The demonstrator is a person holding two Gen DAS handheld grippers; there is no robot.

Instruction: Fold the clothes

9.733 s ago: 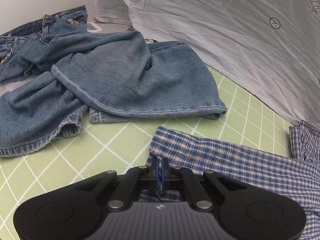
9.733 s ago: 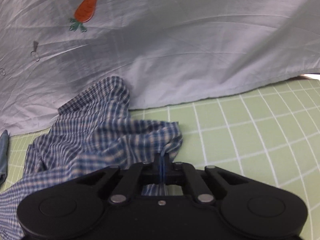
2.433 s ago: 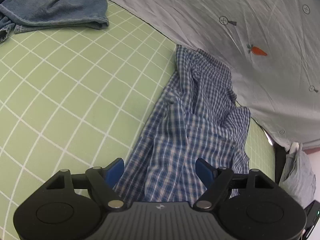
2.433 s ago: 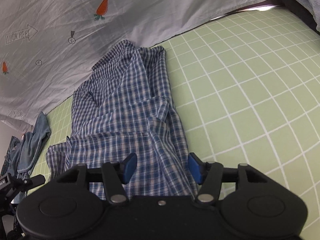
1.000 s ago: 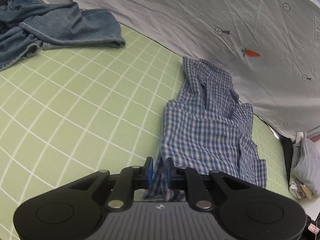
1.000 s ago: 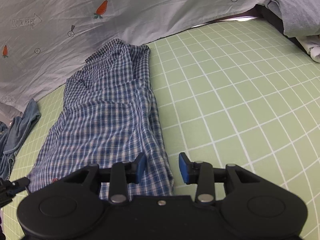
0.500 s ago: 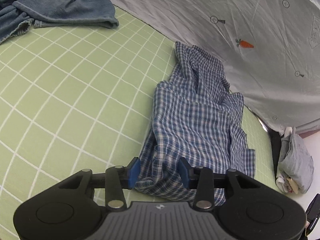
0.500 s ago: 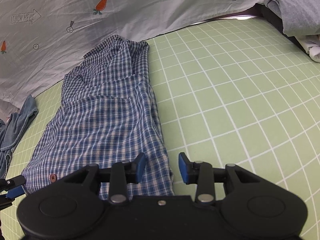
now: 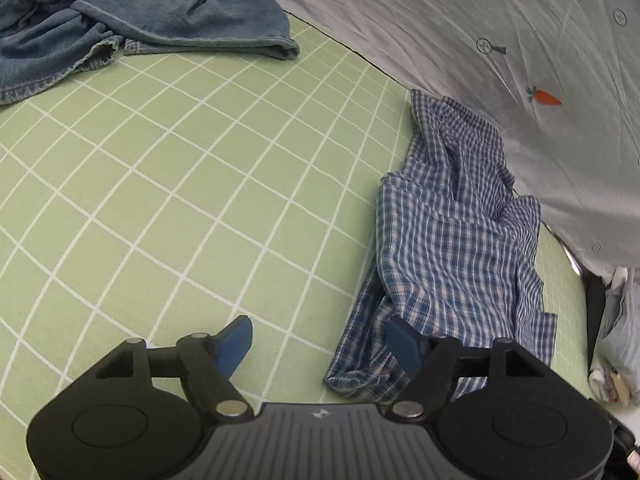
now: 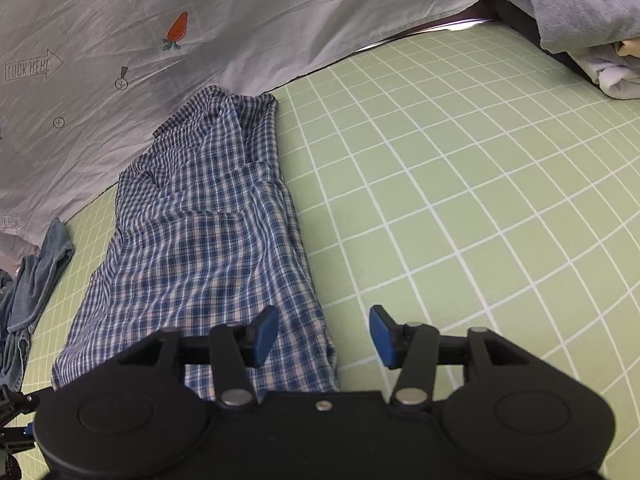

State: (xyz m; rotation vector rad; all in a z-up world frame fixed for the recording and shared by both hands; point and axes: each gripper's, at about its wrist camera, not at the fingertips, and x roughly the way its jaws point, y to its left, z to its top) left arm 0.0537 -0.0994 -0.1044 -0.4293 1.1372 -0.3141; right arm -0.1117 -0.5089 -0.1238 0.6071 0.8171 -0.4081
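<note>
Beyond left claw (image 9: 321, 345) alone, whole jeans (image 9: 120, 20).

The left gripper (image 9: 320, 346) was held low and level, camera looking forward along its 2 fingers. Its jaws stood wide apart, with nothing clamped between them. The blue pads (image 9: 236, 340) faced each other across the gap, each carried on a black linkage arm pinned to the body by a silver pivot. The right gripper (image 10: 322, 334) took a similar pose. Its jaws were also spread, though less widely, and gripped nothing. Its blue pads (image 10: 380, 334) sat on matching black linkages.
</note>
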